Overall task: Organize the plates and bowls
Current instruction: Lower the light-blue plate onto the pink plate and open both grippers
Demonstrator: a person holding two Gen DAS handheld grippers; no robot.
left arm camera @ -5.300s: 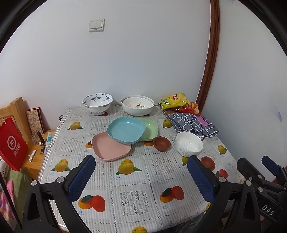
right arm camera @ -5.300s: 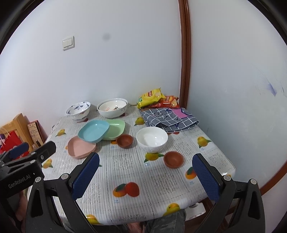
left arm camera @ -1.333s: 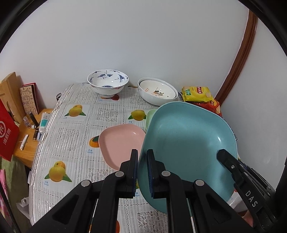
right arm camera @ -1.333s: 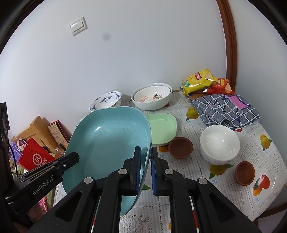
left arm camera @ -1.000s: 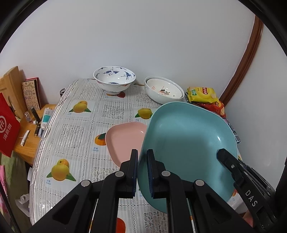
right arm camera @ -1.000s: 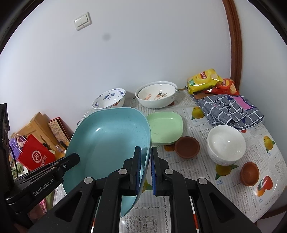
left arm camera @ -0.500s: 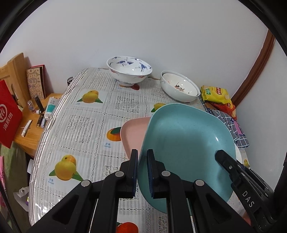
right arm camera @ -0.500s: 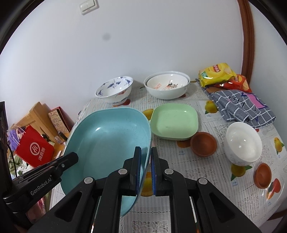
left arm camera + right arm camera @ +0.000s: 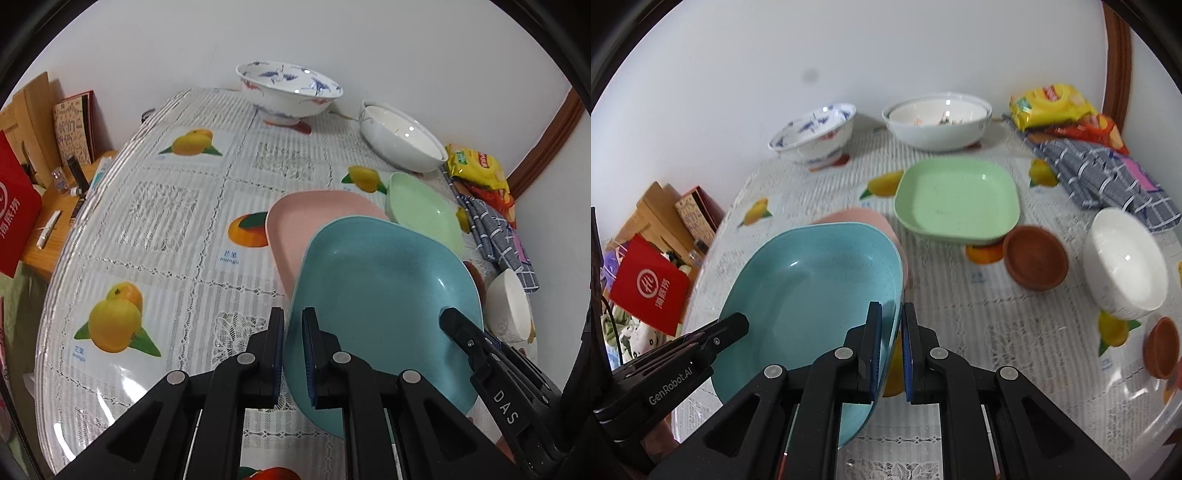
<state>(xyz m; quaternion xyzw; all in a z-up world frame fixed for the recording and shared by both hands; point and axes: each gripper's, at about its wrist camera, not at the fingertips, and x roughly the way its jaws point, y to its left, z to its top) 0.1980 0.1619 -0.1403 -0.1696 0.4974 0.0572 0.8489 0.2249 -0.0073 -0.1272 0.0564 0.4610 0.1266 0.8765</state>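
Both grippers hold one blue plate by opposite rims. My left gripper is shut on its left rim; my right gripper is shut on its right rim. The plate hangs low over a pink plate, which it partly hides; the pink plate peeks out behind it. A green plate lies just beyond on the table, also in the left wrist view.
A blue-patterned bowl and a large white bowl stand at the back. A white bowl, two brown saucers, a checked cloth and snack bags lie right. A red bag hangs left of the table.
Both grippers have carried the blue plate forward and down toward the pink plate. It now covers more of the pink plate. Both grips are unchanged.
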